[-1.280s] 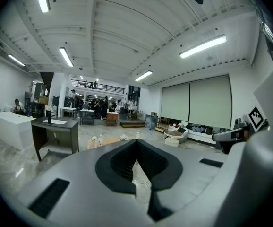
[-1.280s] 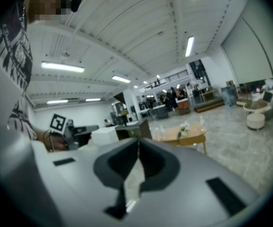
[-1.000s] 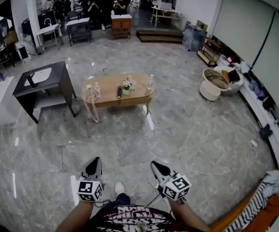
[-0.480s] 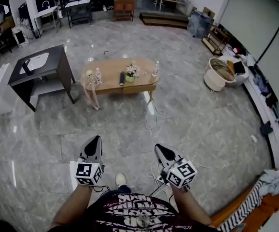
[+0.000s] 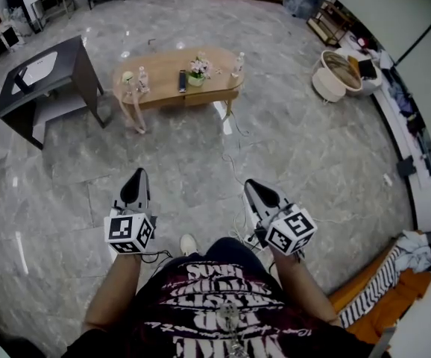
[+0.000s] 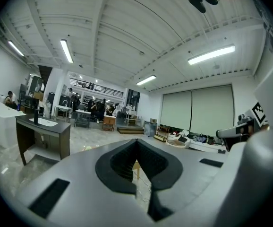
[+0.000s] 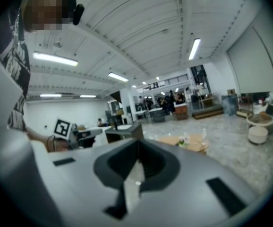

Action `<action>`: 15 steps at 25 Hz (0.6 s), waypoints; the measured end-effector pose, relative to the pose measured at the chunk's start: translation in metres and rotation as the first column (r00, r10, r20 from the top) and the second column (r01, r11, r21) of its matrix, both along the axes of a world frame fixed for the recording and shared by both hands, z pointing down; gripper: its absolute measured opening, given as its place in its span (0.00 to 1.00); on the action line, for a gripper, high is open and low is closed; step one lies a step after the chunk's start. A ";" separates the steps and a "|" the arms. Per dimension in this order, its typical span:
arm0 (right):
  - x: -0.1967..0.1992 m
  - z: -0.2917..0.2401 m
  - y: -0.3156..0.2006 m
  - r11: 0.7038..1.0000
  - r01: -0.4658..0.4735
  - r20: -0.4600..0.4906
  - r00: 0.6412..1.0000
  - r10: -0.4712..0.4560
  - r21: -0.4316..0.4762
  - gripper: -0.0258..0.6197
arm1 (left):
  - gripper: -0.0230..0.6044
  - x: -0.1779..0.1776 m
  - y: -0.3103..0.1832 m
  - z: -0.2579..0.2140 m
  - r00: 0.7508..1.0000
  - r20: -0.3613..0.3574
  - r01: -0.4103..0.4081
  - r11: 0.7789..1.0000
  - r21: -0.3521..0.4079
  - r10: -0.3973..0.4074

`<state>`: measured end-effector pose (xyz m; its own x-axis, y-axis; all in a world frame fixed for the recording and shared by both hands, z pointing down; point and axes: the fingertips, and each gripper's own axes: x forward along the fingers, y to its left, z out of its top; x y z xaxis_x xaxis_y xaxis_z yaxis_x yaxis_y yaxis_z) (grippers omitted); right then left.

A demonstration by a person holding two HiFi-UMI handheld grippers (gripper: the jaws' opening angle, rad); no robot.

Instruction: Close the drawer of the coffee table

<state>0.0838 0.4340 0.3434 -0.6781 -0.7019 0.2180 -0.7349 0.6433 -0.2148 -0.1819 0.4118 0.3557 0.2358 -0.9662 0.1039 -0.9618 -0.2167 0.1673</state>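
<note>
**Approach stage, head view.** The oval light-wood coffee table [image 5: 163, 80] is standing far ahead at centre on the grey marbled floor [image 5: 320, 177], well apart from both tools. It is carrying small bottles [image 5: 142, 77], a dark remote [image 5: 182, 80] and a potted flower [image 5: 197, 68]. Its drawer is not showing clearly from this height, so which side it is on and how far it is standing out cannot be told.

**Risks, as judged.**
- A white cable [image 5: 229, 148] is lying on the floor between the person and the table's near right end. Feet could be catching on it during the walk in.
- A push landing on the tabletop edge rather than the drawer front could be shoving the light table and tipping the upright bottles.
- A push placed off-centre could be skewing the drawer, leaving it jamming part-way.

**Tools.** The left tool [image 5: 136, 179] and the right tool [image 5: 253, 190] are being held side by side near the person's body, pointing roughly level towards the table. Each tool's jaws are resting together with tips meeting, gripping nothing and touching nothing. Closed tips are probably suiting a plain push on the drawer front.
</note>
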 end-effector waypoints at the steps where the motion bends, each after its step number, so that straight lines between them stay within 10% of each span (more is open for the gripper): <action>1: -0.002 0.000 0.000 1.000 0.003 0.003 1.000 -0.003 -0.010 0.09 | 0.07 -0.005 -0.001 0.000 1.000 -0.011 0.014 1.000 -0.002 -0.014; 15: -0.019 0.016 -0.031 0.998 0.039 0.045 0.998 -0.037 -0.053 0.09 | 0.07 -0.010 -0.006 0.013 1.000 0.005 0.025 0.999 -0.039 -0.025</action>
<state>0.0645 0.4029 0.3593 -0.7137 -0.6635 0.2244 -0.6993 0.6570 -0.2817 -0.1920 0.4053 0.3688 0.2111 -0.9670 0.1426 -0.9675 -0.1860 0.1713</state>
